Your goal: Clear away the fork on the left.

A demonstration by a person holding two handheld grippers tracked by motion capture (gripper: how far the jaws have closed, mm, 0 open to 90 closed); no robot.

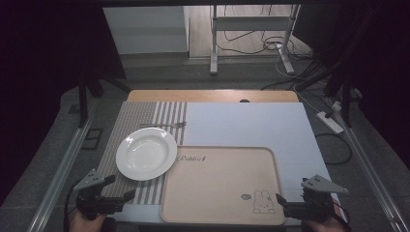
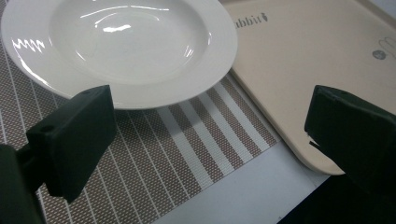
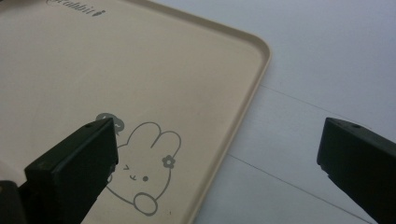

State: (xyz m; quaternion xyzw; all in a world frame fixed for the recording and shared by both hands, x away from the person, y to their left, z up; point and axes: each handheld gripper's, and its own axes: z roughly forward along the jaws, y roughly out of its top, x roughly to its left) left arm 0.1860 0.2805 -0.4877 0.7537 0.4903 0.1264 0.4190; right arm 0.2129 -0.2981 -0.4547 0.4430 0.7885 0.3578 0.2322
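A: High view, item one: the left gripper [image 1: 121, 187], held low at the near left corner of the table, jaws spread wide with nothing between them.

B: Its position against the white plate [image 1: 146, 153]?

A: Just short of the plate's near rim, not touching. The plate lies flat on the striped placemat [image 1: 145, 116], left of centre. In the left gripper view the plate [image 2: 126, 46] sits ahead of the jaws, the placemat [image 2: 154, 154] showing under the gap.

B: Item two?

A: The right gripper [image 1: 285, 202], near right corner, jaws likewise standing wide and holding nothing. In the right gripper view one jaw hangs over the beige tray [image 3: 140, 70] by the printed rabbit [image 3: 144, 172], the other over the white table cover [image 3: 327, 56].

B: The tray's place?

A: The tray [image 1: 220, 188] lies flat at the near middle, its left edge just beside the plate and overlapping the placemat.

B: Remaining entries?

A: A fork [image 1: 164, 125] on the placemat beyond the plate, apart from it.
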